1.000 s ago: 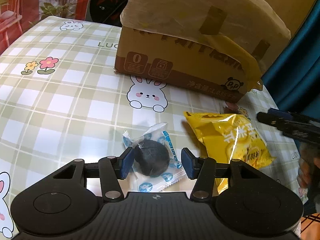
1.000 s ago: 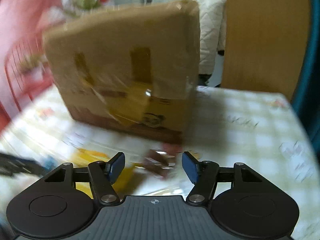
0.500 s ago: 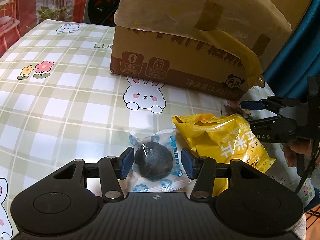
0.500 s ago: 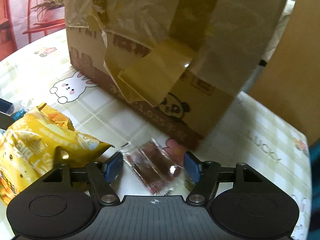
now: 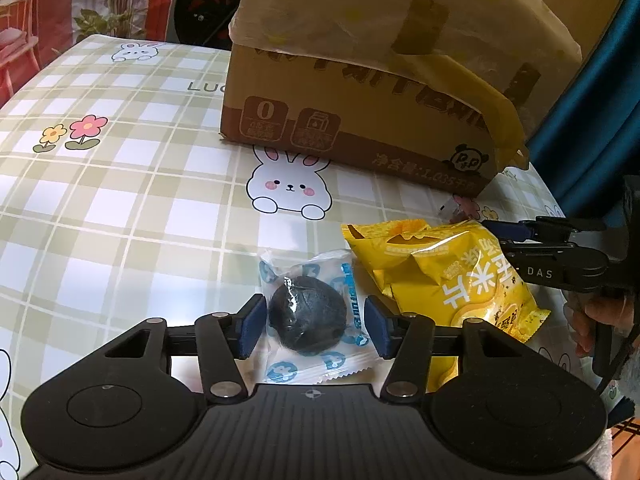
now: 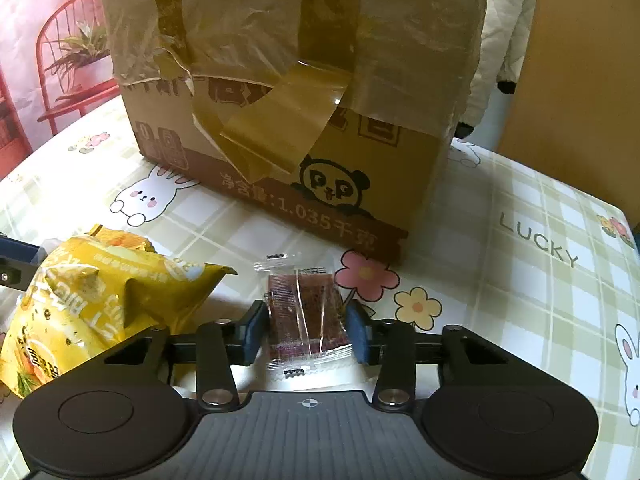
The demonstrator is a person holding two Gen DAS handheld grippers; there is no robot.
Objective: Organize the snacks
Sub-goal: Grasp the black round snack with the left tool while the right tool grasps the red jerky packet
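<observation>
Checked bunny-print surface [image 5: 120, 208]: left gripper [image 5: 314, 330] opening, straddling dark round snack [image 5: 307, 320]; right gripper [image 6: 306, 330] closing around brown wrapped bar [image 6: 304, 312].

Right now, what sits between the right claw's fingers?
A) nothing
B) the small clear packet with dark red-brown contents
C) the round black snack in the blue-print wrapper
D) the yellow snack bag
B: the right wrist view shows the small clear packet between the closing fingers of the right claw, with the yellow snack bag off to its left.
</observation>
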